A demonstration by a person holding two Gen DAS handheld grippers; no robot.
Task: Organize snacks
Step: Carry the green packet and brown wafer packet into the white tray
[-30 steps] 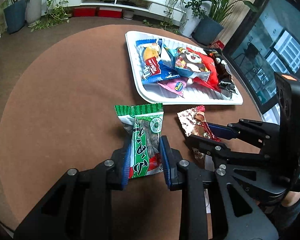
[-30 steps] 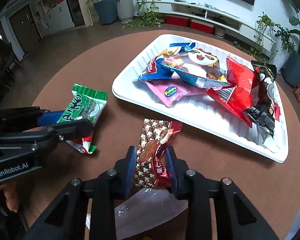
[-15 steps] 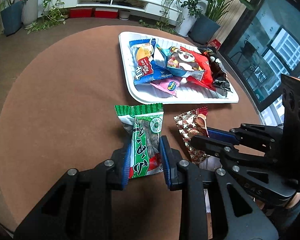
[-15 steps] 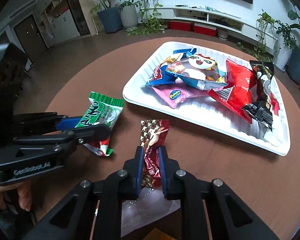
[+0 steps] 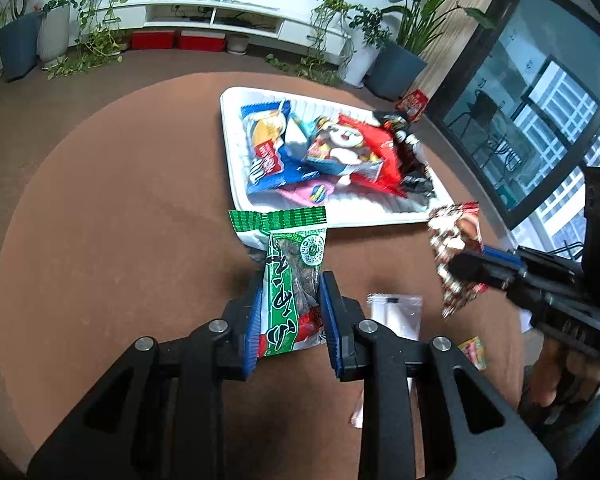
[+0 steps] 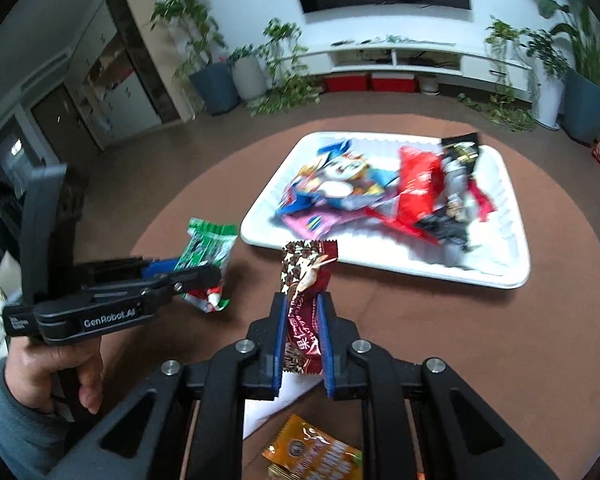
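Claw on the right (image 6: pixel 303 334) clamped on a brown-and-red snack packet (image 6: pixel 305 304), lifted clear of the round brown counter (image 6: pixel 420 332). Left claw (image 5: pixel 290 316) pinched around a green-and-white snack bag (image 5: pixel 290 280), apparently raised too, though hard to judge from this angle. Ahead of both, a white tray (image 6: pixel 512 208) already heaped with bright packets. Nearer the person, a clear plastic sleeve (image 5: pixel 396 312) and an orange packet (image 6: pixel 320 456) lying loose on the counter. Step in hand, probably: carrying both snacks to the tray. Next move calls for reaching over the near rim and releasing onto the pile.
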